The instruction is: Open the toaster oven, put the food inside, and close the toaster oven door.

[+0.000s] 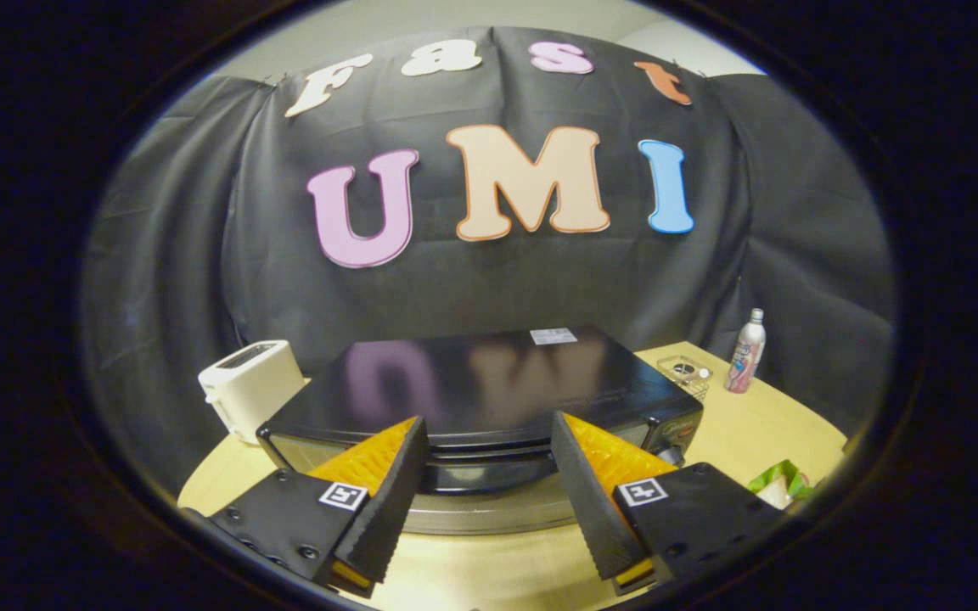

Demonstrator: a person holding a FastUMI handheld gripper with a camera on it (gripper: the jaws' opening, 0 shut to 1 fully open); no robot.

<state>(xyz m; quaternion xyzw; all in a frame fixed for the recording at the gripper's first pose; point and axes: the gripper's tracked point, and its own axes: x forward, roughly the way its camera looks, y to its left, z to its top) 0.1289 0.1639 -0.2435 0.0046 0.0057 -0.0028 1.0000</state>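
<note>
A: What is the biggest thing on the round pale wooden table (735, 428)?

B: The glossy black box-shaped toaster oven (480, 390). It sits in the middle of the table, straight ahead of the gripper (489, 428), seen from above and in front. Its flat top mirrors the wall behind it, and a small white sticker (553, 336) lies near the top's back edge.

A: Is its door open?

B: It is hard to tell. The dark handle bar (489, 475) runs across the front between the fingers, and a grey metal band sits just below it, but I cannot say whether the door is open or shut.

A: And the gripper?

B: Its two fingers stand wide apart, one on each side of the handle bar, with nothing clamped between them. The tips reach the oven's front top edge; whether they touch it I cannot tell.

A: What else is on the table?

B: A white plastic slot toaster (250, 386) stands just beside the oven's left rear corner. To the right of the oven is a small clear wire-sided holder (686, 373), and beyond it a slim silver bottle (745, 350) with a pink label. Near the right finger, at the table's edge, lies the food, a green-and-white bundle (782, 482), only partly seen.
</note>
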